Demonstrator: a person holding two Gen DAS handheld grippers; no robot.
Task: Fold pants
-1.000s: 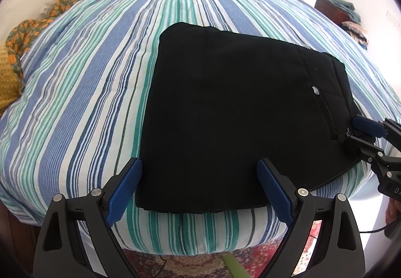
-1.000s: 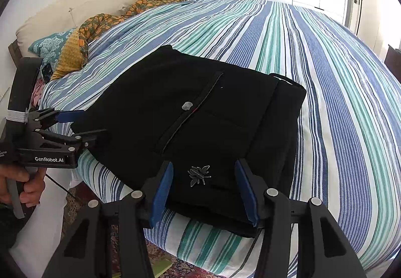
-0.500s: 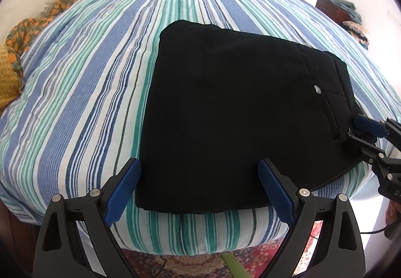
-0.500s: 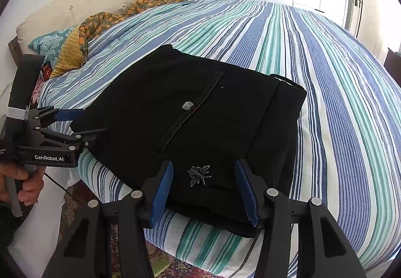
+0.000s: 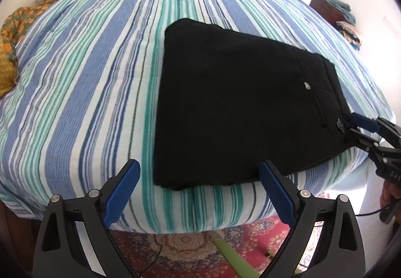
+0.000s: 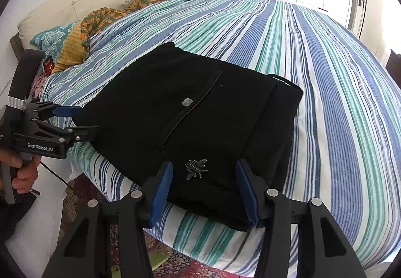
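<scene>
The black pants (image 5: 233, 107) are seen lying folded into a compact rectangle on the striped bed (image 5: 87, 82), set close to the bed's near edge. The left tool (image 5: 199, 192) is held just short of that edge, its blue-padded fingers (image 5: 122, 190) spread wide apart, with nothing gripped between them and the folded hem framed in the gap. From the right wrist view the right tool (image 6: 204, 192) is found at the waistband corner, its fingers (image 6: 160, 190) parted on either side of the thick folded layers; a small metal insect-shaped ornament (image 6: 196, 168) is seen on the cloth just ahead of them. Whether the pads are touching the fabric cannot be told. A silver button (image 6: 187, 101) is spotted on the top face beside a long pocket seam (image 6: 193, 112). The left tool is also caught in this view at the far left, its fingers apart at the pants' edge, gripped by a hand (image 6: 23, 172). An orange floral blanket (image 6: 140, 2) and a teal patterned pillow (image 6: 54, 38) are piled at the head of the bed, and a red patterned rug (image 5: 190, 245) is glimpsed on the floor below.
</scene>
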